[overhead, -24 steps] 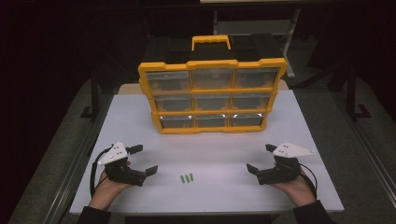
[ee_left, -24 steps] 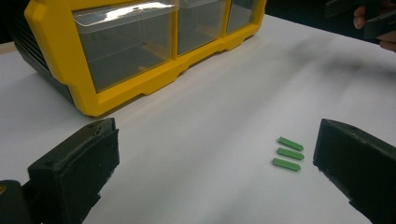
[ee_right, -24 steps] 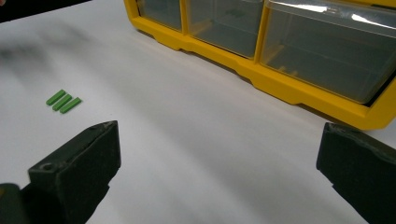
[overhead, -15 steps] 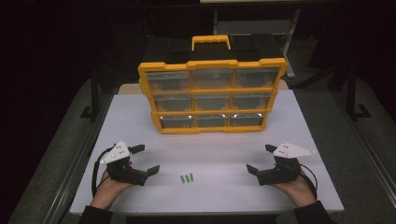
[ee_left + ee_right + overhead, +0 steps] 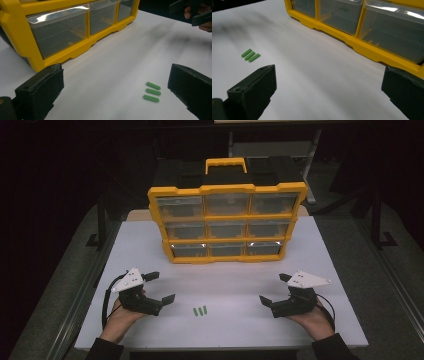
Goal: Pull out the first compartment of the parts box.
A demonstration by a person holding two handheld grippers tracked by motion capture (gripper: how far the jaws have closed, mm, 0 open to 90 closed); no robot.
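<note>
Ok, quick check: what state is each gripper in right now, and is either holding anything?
Left gripper: open, holding nothing; the three green pieces lie on the table apart from it.
Right gripper: open, holding nothing.

A white table held a yellow box of little drawers at the back and three small green sticks near the front.

light: bright table, dark surroundings | glare: drawer fronts | blur: near jaws soft
</note>
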